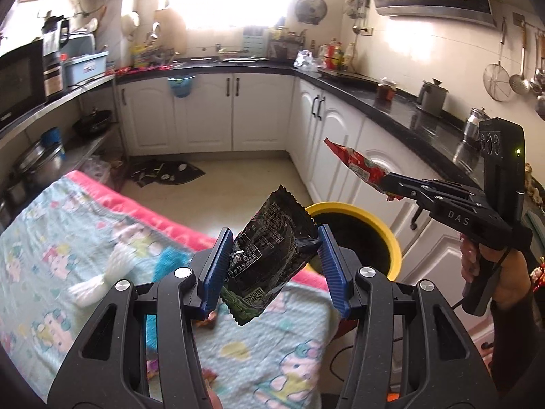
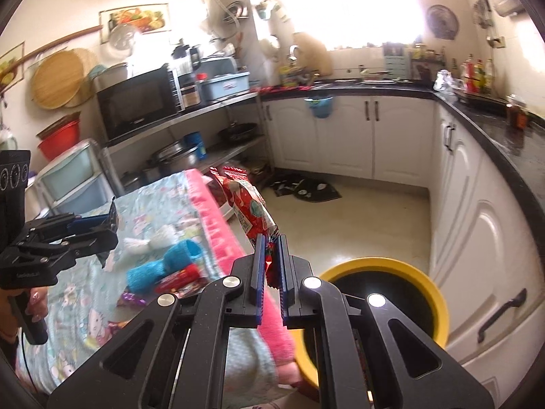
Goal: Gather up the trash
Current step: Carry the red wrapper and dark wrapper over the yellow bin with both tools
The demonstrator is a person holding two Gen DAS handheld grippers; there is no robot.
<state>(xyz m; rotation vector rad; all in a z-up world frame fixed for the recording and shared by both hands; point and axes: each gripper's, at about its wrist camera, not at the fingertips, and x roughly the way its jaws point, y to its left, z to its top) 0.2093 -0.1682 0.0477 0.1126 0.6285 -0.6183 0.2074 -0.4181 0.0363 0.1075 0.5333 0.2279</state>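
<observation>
From the left wrist camera, the left gripper [image 1: 272, 266] has its blue ribbed fingers set fairly wide apart, with a crinkled black foil snack wrapper [image 1: 264, 266] between them. The left finger touches the wrapper's edge; whether the right one presses it is hard to tell, as the wrapper's corner hides the contact. Behind the wrapper stands a round yellow-rimmed bin with a dark inside [image 1: 368, 235], partly covered by the wrapper and the right finger. Further right, the right gripper [image 1: 386, 180] pinches the end of a red printed snack wrapper [image 1: 354, 163], which sticks out over the floor above the bin. Below lies a pale blue cartoon-print blanket with a pink border [image 1: 68, 238]; a white knitted item [image 1: 98, 279] on it is blurred.

From the right wrist camera, the right gripper's fingers are nearly together, clamping the red wrapper's lower edge. The bin sits just beside them, its near rim cut off by the gripper body. The left gripper shows at the frame's left edge, its wrapper mostly hidden.
</observation>
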